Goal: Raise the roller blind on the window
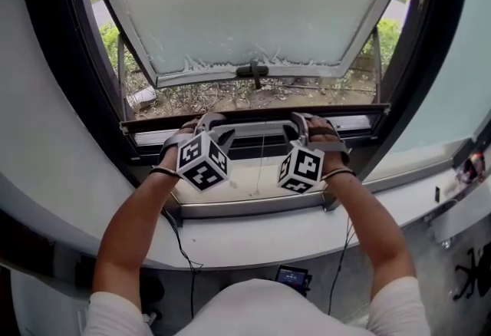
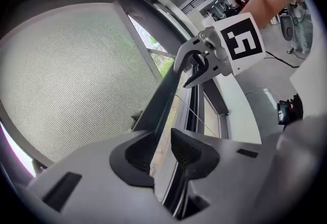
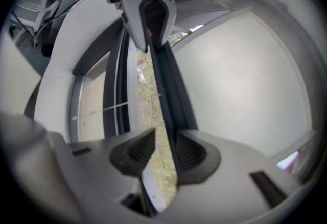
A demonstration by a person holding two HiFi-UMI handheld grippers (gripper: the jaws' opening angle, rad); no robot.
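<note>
left gripper (image 2: pixel 161 151) and right gripper (image 3: pixel 164 150) straddle the dark rail (image 1: pixel 253 113) mid-frame, jaws part-open, not clamped, likely spaced for an even lift. roller blind (image 1: pixel 253 4) fills upper frame, not yet raised.

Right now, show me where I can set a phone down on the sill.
Bare white sill between the left arm and right arm, and right of both. Crowded along the window rail, at the left gripper and right gripper.

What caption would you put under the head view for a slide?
The left gripper and right gripper reach a dark bar across the window, jaws apart around it.
</note>
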